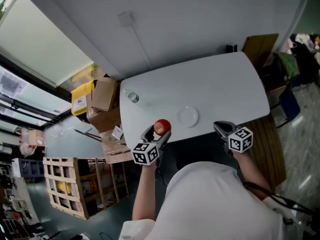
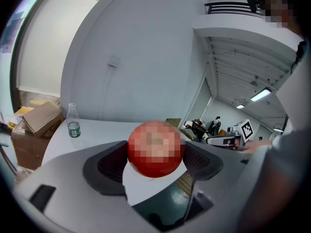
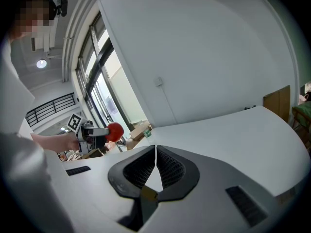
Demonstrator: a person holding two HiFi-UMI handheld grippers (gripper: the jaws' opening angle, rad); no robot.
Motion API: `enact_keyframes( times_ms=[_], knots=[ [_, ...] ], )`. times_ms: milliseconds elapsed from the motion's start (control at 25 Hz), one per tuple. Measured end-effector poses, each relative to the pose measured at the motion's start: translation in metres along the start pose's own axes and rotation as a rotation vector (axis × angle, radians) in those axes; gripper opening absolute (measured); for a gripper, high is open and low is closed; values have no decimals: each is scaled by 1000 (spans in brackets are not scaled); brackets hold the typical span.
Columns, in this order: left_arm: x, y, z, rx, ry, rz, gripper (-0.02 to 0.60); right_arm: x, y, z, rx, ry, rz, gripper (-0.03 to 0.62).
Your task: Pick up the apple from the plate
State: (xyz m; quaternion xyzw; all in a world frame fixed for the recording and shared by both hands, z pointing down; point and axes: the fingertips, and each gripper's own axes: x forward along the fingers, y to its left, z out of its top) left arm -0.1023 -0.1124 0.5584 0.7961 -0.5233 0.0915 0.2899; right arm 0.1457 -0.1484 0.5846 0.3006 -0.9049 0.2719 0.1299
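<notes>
A red apple [image 1: 162,127] is held off the table at its near edge, with my left gripper [image 1: 158,132] shut on it. In the left gripper view the apple [image 2: 155,148] fills the gap between the two dark pads. The white plate [image 1: 188,116] lies bare on the white table [image 1: 210,84], to the right of the apple. My right gripper [image 1: 223,129] hangs shut and holds nothing over the table's near right edge; its jaws touch at the tips [image 3: 155,152]. From the right gripper view the apple [image 3: 115,131] shows far off at the left.
A small water bottle [image 1: 132,96] stands at the table's left end, also in the left gripper view as the bottle [image 2: 73,122]. Cardboard boxes [image 1: 104,95] and a wooden pallet [image 1: 65,181] crowd the floor at the left. A wooden board [image 1: 260,46] leans behind the table's right corner.
</notes>
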Motion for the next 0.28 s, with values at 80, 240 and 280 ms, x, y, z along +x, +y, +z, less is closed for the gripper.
enact_keyframes(
  times_ms=[80,240,280],
  knots=[
    [1,0,1,-1,-1,-1,357,-1,-1,1,1,-1,-1,37],
    [2,-2,1,-8,-7,-4,357,-3,-3,2,1,-2,-7,37],
    [2,-3,2,-10,-9,-5,357,-3,-4,2,1,-2,-8,37]
  ],
)
